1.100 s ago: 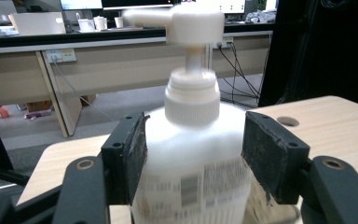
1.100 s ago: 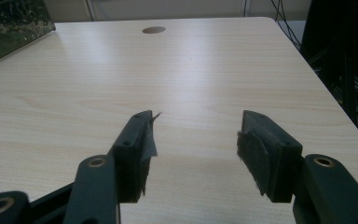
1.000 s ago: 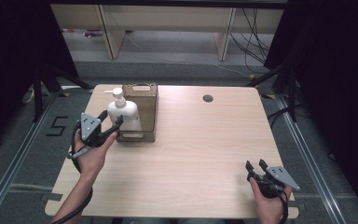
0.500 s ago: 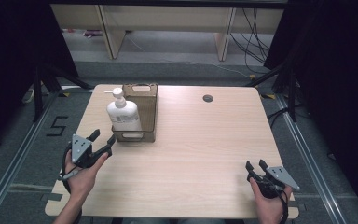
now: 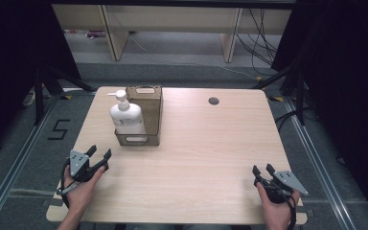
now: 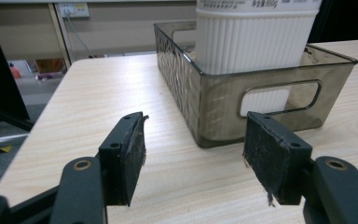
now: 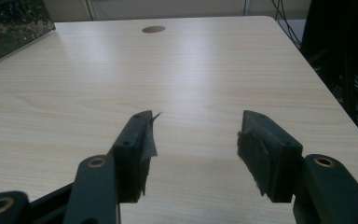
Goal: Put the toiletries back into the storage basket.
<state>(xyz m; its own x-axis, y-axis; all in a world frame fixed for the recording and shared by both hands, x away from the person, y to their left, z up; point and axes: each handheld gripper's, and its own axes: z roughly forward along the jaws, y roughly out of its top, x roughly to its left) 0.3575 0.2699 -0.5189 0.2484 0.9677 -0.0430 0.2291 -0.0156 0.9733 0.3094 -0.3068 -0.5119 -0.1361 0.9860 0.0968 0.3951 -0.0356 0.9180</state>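
Bottle [image 5: 126, 116]: white pump dispenser, upright in the near end of a smoky translucent basket [image 5: 151, 120] on the left half of a light wood table [image 5: 206, 143]; its ribbed lower body shows in the left gripper view [image 6: 251, 44] behind the basket's handle slot [image 6: 279, 95]. Left gripper [image 5: 98, 158]: near the table's front left corner, short of the basket and apart from it, jaws spread wide, nothing between the pads [image 6: 133, 156]. Right gripper [image 5: 263, 171]: near the front right corner, jaws parted over bare wood, empty. Table hole [image 5: 213, 101]: far side, right of the basket.
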